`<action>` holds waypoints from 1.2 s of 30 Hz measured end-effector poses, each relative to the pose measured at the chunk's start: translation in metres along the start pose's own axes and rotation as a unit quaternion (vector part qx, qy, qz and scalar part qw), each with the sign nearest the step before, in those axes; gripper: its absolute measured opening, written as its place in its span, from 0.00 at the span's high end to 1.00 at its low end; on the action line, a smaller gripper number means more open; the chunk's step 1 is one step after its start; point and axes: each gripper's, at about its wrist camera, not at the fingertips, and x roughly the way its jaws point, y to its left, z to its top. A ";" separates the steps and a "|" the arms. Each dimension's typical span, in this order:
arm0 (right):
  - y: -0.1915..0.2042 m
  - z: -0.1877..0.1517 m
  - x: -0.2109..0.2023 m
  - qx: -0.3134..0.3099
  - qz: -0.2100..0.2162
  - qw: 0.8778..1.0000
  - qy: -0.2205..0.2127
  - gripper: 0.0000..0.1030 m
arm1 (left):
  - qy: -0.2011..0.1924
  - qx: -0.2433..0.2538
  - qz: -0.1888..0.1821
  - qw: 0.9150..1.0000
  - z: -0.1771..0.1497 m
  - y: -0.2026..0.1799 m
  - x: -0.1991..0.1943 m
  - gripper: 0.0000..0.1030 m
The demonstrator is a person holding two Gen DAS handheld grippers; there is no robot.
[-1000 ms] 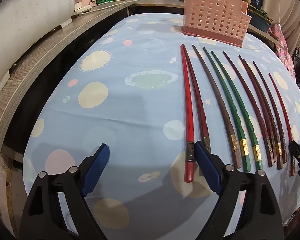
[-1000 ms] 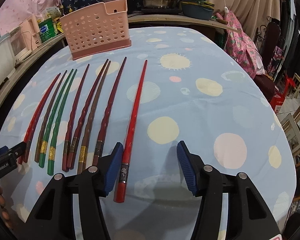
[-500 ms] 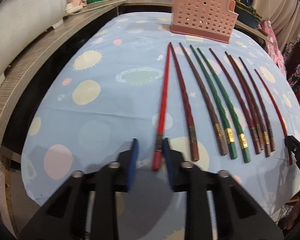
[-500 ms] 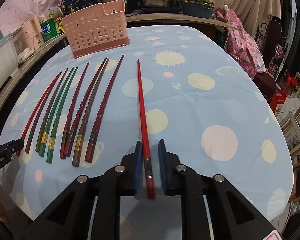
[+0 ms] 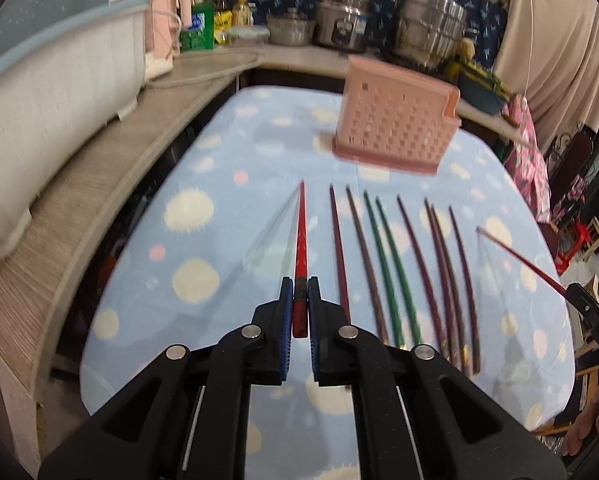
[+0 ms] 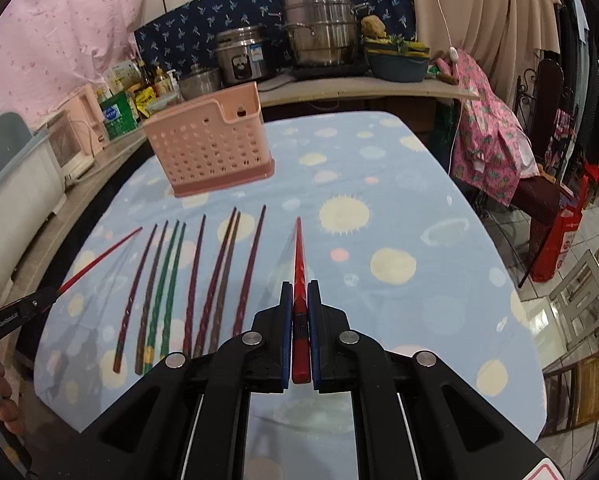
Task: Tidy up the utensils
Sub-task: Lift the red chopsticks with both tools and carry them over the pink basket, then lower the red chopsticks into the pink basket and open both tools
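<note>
Each tool now grips one red chopstick by its thick end: your left tool [image 5: 298, 308] is clamped on the left red chopstick [image 5: 300, 236], your right tool [image 6: 299, 320] on the right red chopstick [image 6: 298, 256]. A second ago both tools were open and both sticks lay at the ends of the row; now they are raised off the bench [image 6: 399, 208], tips forward. The matched pair looks ready for the pink basket [image 6: 211, 152], while eight chopsticks [image 6: 203, 276] remain on the cloth.

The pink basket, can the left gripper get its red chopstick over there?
Probably yes: the left gripper holds its red chopstick above the tablecloth, and nothing stands before the pink basket.
</note>
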 end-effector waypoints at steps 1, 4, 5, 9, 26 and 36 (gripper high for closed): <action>0.000 0.010 -0.003 -0.001 0.001 1.000 -0.010 0.93 | -0.009 0.000 0.000 1.000 0.009 -0.001 -0.003 0.93; -0.001 0.044 -0.009 0.005 0.011 0.999 -0.036 0.93 | -0.043 0.002 0.003 0.999 0.043 -0.003 -0.013 0.93; -0.001 0.055 -0.009 0.008 0.015 0.999 -0.045 0.93 | -0.051 0.000 0.001 0.999 0.054 -0.003 -0.015 0.93; -0.001 0.102 -0.007 0.019 0.033 0.996 -0.077 0.93 | -0.080 -0.004 -0.012 0.997 0.102 -0.008 -0.020 0.93; 0.018 0.250 0.021 0.067 0.104 0.975 -0.183 0.93 | -0.221 -0.032 -0.068 0.972 0.261 -0.044 -0.052 0.93; 0.035 0.269 0.086 0.071 0.104 0.979 -0.160 0.93 | -0.223 -0.035 -0.055 0.973 0.288 -0.055 0.000 0.93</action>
